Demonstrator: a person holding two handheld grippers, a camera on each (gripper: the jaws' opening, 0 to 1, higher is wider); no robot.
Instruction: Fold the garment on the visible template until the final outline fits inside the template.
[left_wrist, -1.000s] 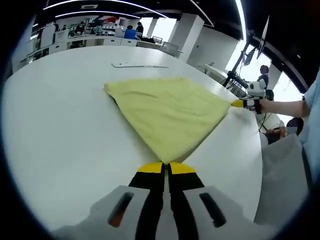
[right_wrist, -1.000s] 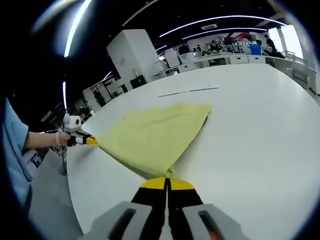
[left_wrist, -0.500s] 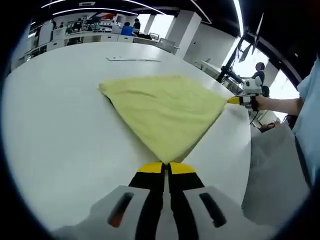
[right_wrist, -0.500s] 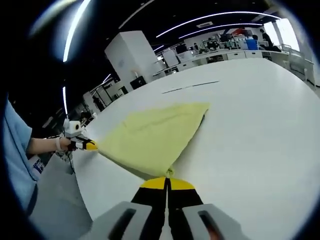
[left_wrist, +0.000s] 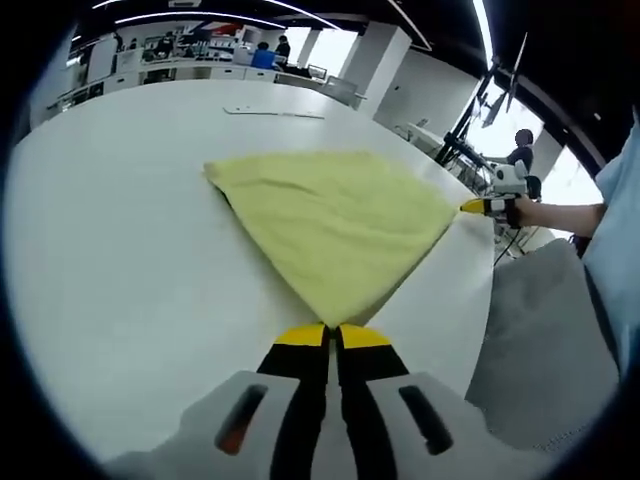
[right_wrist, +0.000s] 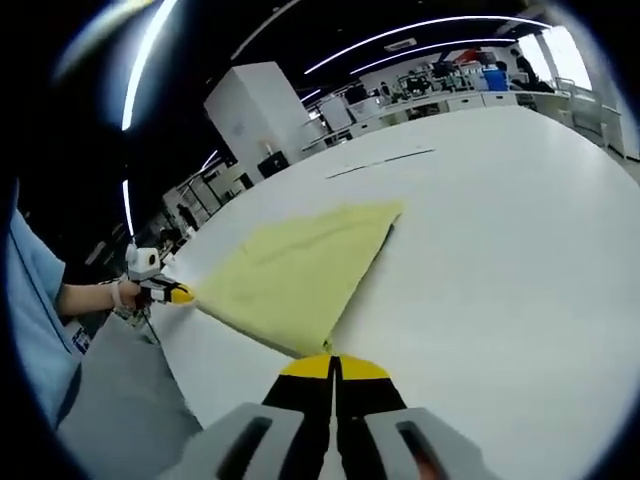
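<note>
Looking along my left gripper (left_wrist: 332, 336), I see its yellow-tipped jaws pressed together on the near corner of the yellow garment (left_wrist: 335, 222). My right gripper (right_wrist: 333, 366) is likewise clamped, jaws closed on another corner of the same cloth. Garment lies spread flat on the white table (left_wrist: 120, 260), stretched between the two grippers into a rough triangle with its far corner pointing away across the tabletop. From the left gripper view, my right gripper sits at the cloth's right-hand tip near the table edge, a hand (left_wrist: 527, 211) behind it. Right gripper view shows the left gripper at the cloth's left tip. Beyond the garment, a thin dark line (left_wrist: 272, 113) is marked on the table. Farther off: desks, a white pillar (right_wrist: 248, 110), ceiling light strips.
</note>
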